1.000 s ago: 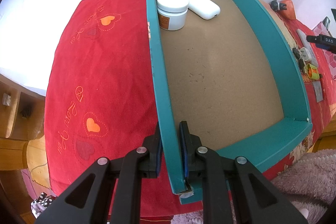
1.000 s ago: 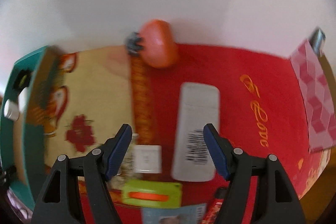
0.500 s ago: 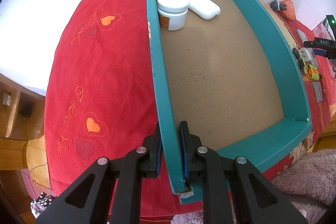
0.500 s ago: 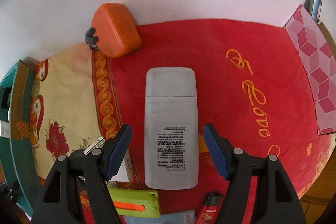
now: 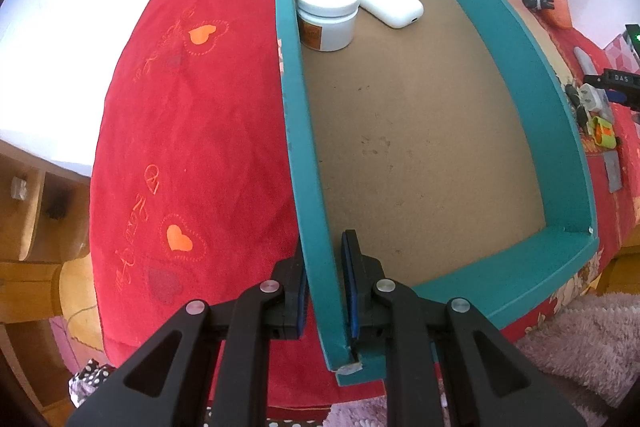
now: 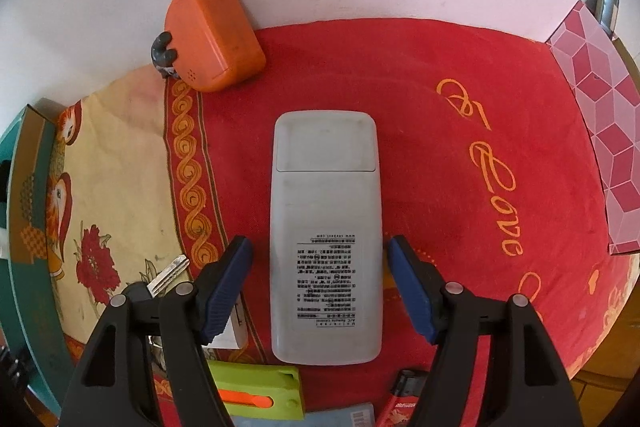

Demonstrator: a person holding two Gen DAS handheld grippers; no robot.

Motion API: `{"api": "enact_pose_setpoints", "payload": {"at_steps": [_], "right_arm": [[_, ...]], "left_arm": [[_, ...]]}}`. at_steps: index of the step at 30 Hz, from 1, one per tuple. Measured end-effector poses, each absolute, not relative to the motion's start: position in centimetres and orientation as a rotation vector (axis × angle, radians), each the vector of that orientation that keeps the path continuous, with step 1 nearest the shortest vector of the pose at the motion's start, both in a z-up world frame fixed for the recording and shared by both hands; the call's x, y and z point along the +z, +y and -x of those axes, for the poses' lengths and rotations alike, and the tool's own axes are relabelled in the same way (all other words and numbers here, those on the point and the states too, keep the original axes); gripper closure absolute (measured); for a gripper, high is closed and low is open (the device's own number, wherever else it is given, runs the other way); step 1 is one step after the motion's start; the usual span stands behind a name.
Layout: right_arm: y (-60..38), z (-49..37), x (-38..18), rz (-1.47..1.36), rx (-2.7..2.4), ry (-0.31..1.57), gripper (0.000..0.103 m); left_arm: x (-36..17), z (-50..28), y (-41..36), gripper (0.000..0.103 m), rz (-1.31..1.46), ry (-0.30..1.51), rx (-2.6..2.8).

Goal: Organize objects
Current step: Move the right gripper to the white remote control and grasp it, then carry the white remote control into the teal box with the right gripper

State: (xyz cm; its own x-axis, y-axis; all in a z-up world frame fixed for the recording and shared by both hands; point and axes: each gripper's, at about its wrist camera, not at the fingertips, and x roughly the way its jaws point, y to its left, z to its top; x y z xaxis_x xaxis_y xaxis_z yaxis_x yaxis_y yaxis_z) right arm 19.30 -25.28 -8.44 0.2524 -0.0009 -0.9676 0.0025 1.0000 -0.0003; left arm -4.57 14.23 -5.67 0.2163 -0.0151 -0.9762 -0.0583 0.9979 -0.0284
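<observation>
L tongs [image 5: 325,281] clenched on near-left wall of teal box [image 5: 558,131]; white jar [image 5: 327,11] & white case [image 5: 391,7] sit in its far-left corner. R tongs [image 6: 320,269] released, straddling grey remote [image 6: 325,239] face-down on red cloth [image 6: 460,147], pads not touching.

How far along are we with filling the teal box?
Done: a white jar, white case and a black item already sit in the teal box. In hand: left gripper clamps the box wall; right gripper is open, straddling the grey remote. Left: remote, orange case, keys, green item.
</observation>
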Motion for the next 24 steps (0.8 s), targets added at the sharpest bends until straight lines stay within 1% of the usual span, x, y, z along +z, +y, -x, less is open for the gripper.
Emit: {"api": "enact_pose_setpoints", "payload": {"at_steps": [6,7,9,10,15,20,24], "right_arm": [[-24.2,-20.3,-8.4,0.000,-0.005,1.312,0.032],[-24.3,-20.2,-8.3,-0.005,-0.009,1.310,0.035],[-24.7,-20.2,-8.2,-0.014,-0.019,1.304,0.045],[-24.9,-20.2,-8.0,-0.021,-0.018,1.300,0.047],[-25.0,-20.1,-8.0,-0.009,-0.005,1.303,0.047],[-25.8,-20.0,-7.7,-0.066,0.034,1.296,0.048],[-26.3,-19.7,-7.2,-0.043,0.039,1.286,0.048]], "left_arm": [[-5.7,4.1,14.0,0.093,0.063,1.359,0.071],[-5.7,4.1,14.0,0.093,0.069,1.360,0.072],[-5.7,4.0,14.2,0.093,0.071,1.362,0.073],[-5.7,4.0,14.2,0.093,0.069,1.362,0.073],[-5.6,4.1,14.0,0.093,0.064,1.359,0.073],[-5.6,4.2,14.0,0.093,0.059,1.355,0.074],[-5.5,4.4,13.7,0.093,0.053,1.354,0.070]]}}
